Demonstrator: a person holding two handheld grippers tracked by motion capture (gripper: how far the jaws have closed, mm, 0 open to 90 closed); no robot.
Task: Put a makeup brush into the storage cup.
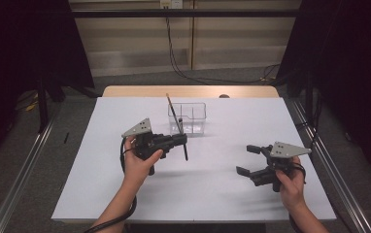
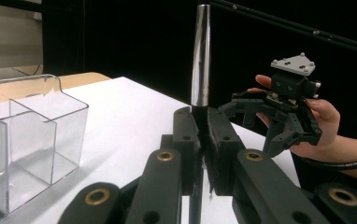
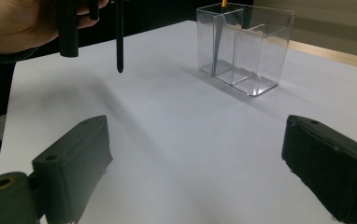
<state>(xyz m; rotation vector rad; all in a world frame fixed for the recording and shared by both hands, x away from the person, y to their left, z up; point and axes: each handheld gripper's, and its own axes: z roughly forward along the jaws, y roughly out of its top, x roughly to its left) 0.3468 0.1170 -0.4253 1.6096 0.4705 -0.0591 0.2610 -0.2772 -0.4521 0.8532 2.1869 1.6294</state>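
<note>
My left gripper hangs above the white table, just in front of a clear divided box. It is shut on a long thin brush that stands nearly upright, orange end up and dark end down. In the left gripper view the black jaws pinch the brush just below its silver ferrule, and the gripper is shut. The brush's dark lower end hovers off the table in the right gripper view. My right gripper is held at the right, open and empty.
The clear box has inner partitions and stands mid-table toward the far edge. A bare wooden strip runs behind the white sheet. Dark curtains and metal rails flank the table. The right hand and its gripper show beyond the left jaws.
</note>
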